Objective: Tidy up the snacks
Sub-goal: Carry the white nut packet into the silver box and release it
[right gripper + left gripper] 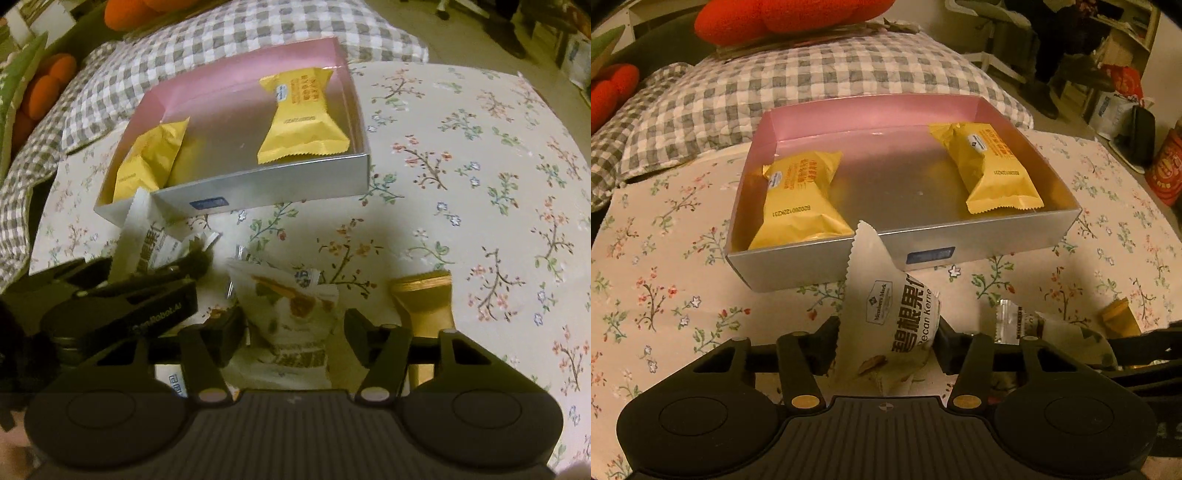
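A silver box with a pink inner wall (979,236) sits on the floral cloth and holds two yellow snack packets (798,199) (997,170). My left gripper (886,343) is shut on a white pecan-kernel packet (890,314), held upright just in front of the box. In the right wrist view the box (295,181) lies ahead to the left. My right gripper (293,332) stands around another white snack packet (291,314) on the cloth; its jaws are apart and seem not to press it. The left gripper with its packet (144,243) shows at the left.
A gold packet (424,299) lies on the cloth right of my right gripper. Small clear-wrapped snacks (1012,321) lie between the grippers. A checked quilt (812,81) and red cushions (783,14) lie behind the box. The floral cloth (480,166) stretches to the right.
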`<act>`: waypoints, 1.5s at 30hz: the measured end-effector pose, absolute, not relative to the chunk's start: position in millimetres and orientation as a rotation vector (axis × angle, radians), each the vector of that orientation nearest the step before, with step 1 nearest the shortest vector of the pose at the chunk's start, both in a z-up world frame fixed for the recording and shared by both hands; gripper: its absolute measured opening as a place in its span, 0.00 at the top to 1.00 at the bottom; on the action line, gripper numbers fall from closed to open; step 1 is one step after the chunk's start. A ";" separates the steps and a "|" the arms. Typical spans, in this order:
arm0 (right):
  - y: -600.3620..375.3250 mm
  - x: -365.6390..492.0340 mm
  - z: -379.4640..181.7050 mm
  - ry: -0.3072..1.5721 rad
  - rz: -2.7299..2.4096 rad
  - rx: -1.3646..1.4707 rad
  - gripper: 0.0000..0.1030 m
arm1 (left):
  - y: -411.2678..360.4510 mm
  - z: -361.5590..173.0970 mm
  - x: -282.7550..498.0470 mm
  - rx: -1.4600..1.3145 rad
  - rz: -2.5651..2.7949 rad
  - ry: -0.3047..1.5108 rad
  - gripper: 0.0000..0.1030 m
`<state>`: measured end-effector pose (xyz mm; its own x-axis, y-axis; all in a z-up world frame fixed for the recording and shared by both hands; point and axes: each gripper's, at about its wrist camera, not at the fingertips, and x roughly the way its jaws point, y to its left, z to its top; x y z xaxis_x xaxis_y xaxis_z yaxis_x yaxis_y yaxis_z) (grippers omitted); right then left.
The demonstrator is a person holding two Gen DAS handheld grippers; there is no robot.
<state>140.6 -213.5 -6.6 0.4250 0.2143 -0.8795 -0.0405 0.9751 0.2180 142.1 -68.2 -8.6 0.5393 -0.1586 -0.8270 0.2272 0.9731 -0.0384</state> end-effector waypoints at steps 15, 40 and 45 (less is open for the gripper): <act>-219.6 136.3 3.4 1.084 0.176 0.194 0.66 | -64.6 2.2 137.8 0.045 -0.250 0.987 0.58; -243.2 132.0 23.1 0.968 0.163 0.294 0.76 | -40.7 53.3 139.5 -0.054 -0.308 0.914 0.58; -251.3 131.1 32.7 0.920 0.165 0.334 0.76 | -14.7 66.8 155.6 -0.141 -0.262 0.872 0.58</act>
